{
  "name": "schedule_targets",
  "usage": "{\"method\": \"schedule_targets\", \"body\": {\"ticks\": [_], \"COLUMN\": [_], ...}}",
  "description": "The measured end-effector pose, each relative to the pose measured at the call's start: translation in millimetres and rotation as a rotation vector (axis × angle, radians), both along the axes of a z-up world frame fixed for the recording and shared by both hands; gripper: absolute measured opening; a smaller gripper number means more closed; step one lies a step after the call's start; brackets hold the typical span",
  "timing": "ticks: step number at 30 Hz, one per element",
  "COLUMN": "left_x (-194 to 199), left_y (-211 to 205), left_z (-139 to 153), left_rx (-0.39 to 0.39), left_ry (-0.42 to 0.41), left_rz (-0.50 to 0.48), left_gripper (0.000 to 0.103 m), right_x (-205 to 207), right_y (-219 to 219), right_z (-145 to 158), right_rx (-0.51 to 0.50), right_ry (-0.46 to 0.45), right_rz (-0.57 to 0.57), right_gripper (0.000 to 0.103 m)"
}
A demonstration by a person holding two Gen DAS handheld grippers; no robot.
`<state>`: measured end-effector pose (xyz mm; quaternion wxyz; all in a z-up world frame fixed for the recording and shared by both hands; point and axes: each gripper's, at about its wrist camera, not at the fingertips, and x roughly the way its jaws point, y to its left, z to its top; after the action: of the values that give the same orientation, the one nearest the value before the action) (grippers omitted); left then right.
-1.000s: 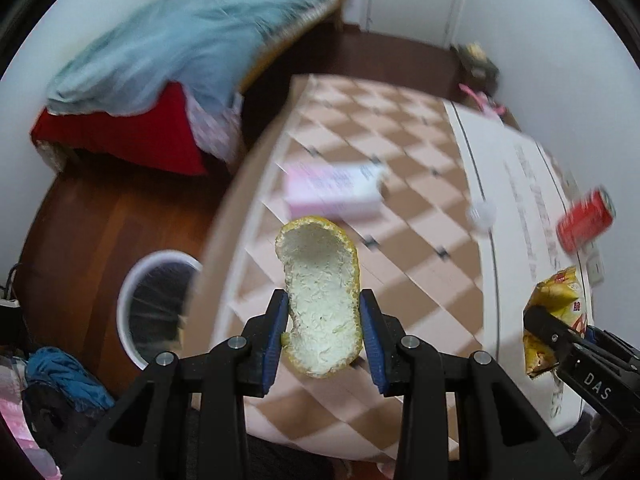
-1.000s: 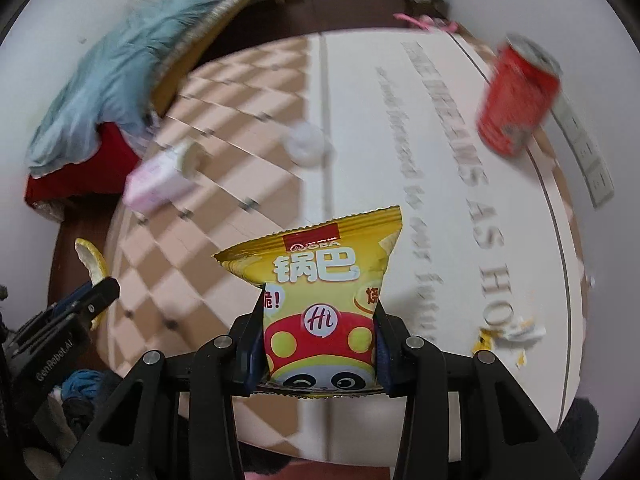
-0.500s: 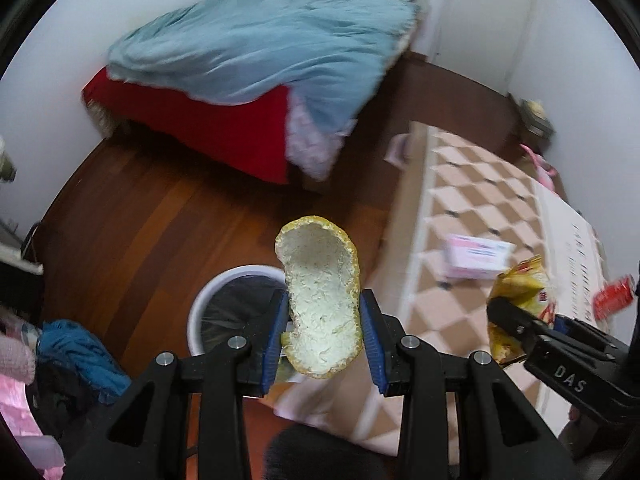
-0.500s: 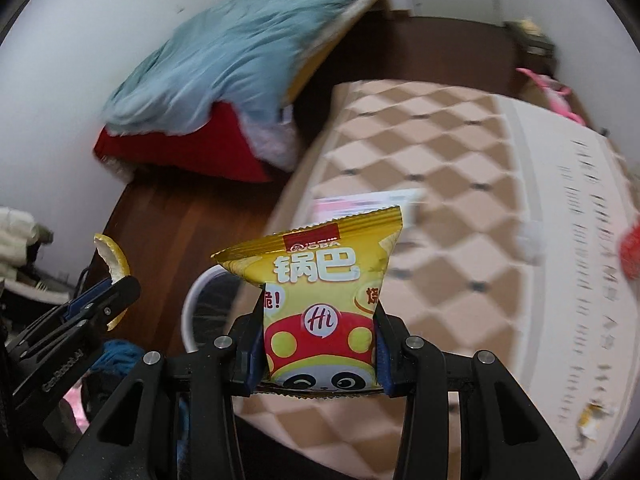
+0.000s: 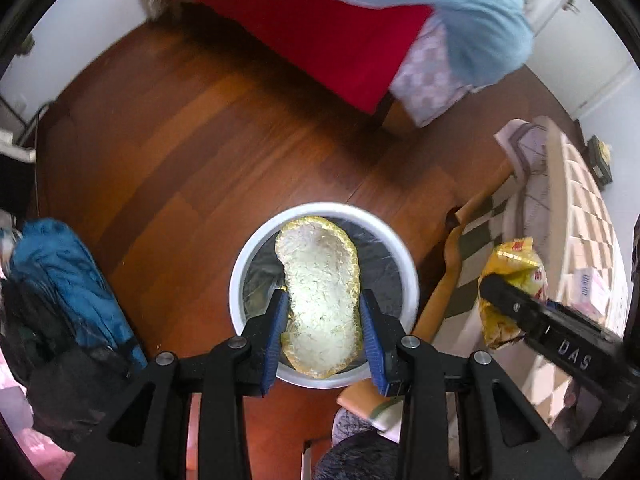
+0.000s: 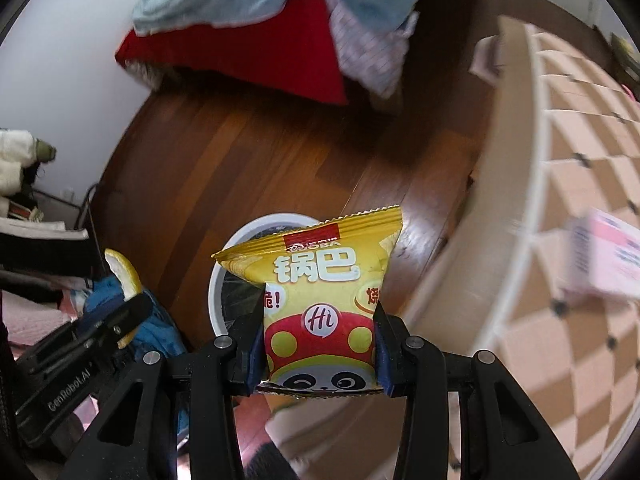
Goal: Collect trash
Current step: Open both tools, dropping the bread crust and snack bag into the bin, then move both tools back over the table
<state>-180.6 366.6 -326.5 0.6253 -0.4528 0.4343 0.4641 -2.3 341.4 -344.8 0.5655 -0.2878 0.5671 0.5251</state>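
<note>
Left tongs (image 5: 323, 334) pinching pithy curved peel (image 5: 320, 296), round bin (image 5: 404, 264)

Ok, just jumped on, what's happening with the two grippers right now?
The left gripper is clamped on a citrus peel, held over the white trash bin on the wooden floor. The right gripper grips a yellow snack bag near the same bin, beside the table edge. Nothing has been dropped yet.

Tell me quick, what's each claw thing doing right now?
Left gripper: closed on a fruit peel, above the white trash bin.
Right gripper: closed on a yellow snack bag.
</note>
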Motion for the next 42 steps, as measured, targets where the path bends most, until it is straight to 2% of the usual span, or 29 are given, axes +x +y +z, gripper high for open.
{"method": "schedule_targets", "body": {"ticks": [7,8,9,10,11,12,14,15,17,20,27,34,42], "left_x": [-22,-25,-28,-31,-36,-39,-44,-46,-48,-50,-52,-51,-51], "left_y": [5,4,3,2,1,1,-2,-3,-9,-16,-31,-48,-76], "left_z": [-33,-35,-38,-38,-38,-37,-36,-37,-35,-34,-15,24,73], "left_rx": [-0.118,-0.129,-0.132,-0.128,-0.119,-0.111,-0.100,-0.096,-0.074,-0.059,0.001,0.087,0.184], "left_ry": [-0.037,-0.032,-0.021,-0.017,-0.017,-0.013,0.013,0.034,0.072,0.102,0.145,0.177,0.183], "left_rz": [0.064,0.072,0.079,0.087,0.101,0.112,0.126,0.130,0.129,0.130,0.121,0.105,0.077], "left_gripper": [0.036,0.042,0.056,0.064,0.079,0.085,0.085,0.093,0.100,0.100,0.100,0.100,0.100], "right_x": [-19,-19,-21,-21,-21,-22,-23,-24,-27,-29,-37,-41,-40], "right_y": [37,44,48,53,55,55,52,51,47,39,20,-9,-49], "right_z": [-45,-53,-60,-66,-69,-68,-67,-65,-59,-49,-25,3,54], "right_rx": [-0.086,-0.098,-0.112,-0.118,-0.114,-0.106,-0.091,-0.086,-0.079,-0.068,-0.067,-0.057,0.020], "right_ry": [0.033,0.044,0.060,0.070,0.074,0.066,0.050,0.042,0.011,-0.051,-0.146,-0.152,-0.135], "right_rz": [0.043,0.044,0.049,0.051,0.050,0.049,0.054,0.056,0.066,0.085,0.129,0.152,0.146], "right_gripper": [0.045,0.046,0.050,0.054,0.063,0.072,0.081,0.086,0.092,0.098,0.099,0.099,0.099]}}
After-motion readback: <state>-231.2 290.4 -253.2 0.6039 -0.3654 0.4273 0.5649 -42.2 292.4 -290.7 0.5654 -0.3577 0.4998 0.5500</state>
